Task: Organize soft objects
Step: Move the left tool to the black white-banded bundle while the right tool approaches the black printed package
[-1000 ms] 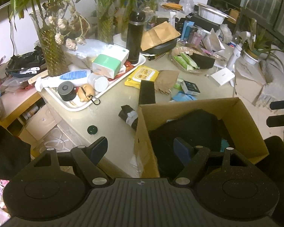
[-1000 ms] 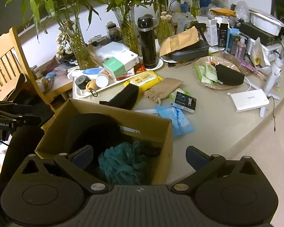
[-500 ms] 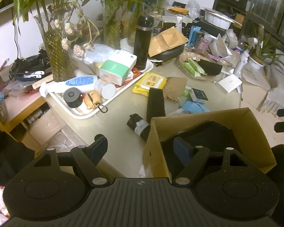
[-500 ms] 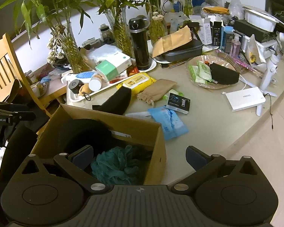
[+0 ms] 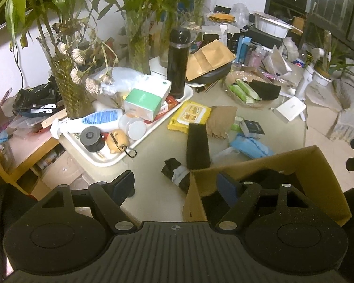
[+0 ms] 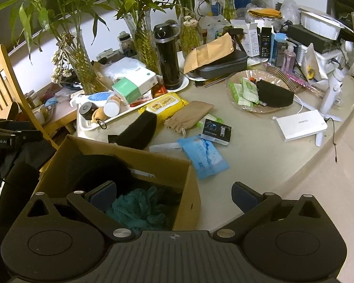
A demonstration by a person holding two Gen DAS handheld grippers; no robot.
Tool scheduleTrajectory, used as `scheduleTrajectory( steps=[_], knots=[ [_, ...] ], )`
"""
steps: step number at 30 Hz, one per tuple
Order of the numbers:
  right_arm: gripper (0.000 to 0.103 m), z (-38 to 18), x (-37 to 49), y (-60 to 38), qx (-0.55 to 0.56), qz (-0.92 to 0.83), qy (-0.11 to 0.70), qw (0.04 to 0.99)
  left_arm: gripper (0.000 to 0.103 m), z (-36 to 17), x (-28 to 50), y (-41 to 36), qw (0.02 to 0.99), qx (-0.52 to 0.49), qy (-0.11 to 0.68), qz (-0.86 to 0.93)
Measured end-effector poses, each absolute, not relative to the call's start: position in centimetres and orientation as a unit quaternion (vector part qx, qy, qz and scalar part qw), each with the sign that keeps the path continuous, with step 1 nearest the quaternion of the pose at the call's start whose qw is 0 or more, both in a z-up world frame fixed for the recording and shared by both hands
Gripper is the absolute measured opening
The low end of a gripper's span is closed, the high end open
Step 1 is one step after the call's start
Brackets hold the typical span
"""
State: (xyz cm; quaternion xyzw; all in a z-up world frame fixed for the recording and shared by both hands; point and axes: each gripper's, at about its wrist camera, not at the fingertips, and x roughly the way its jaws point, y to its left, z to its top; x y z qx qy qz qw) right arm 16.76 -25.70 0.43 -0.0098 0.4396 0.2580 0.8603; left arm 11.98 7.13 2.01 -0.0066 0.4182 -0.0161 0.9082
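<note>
Black soft rolled bundle (image 5: 177, 176) with a white band lies ahead between the released, empty left tongs (image 5: 175, 185), touching the brown cardboard box (image 5: 266, 162).

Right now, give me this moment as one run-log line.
left claw: open, empty | right claw: open, empty | brown cardboard box: teal mesh sponge inside | black foam block: on table

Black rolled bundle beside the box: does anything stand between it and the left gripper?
Nothing visible does. The left gripper is open and empty, with bare table up to the black rolled bundle, which touches the cardboard box.
</note>
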Motion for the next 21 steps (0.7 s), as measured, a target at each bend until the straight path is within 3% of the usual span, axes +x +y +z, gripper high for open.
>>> scheduleTrajectory(
  steps=[21],
  knots=[
    [0.103, -1.2, 21.4, -28.0, 0.031, 0.233, 0.436, 0.869, 0.076, -1.7, 17.8, 12.2, 0.897, -0.089, 0.433, -0.025]
  ],
)
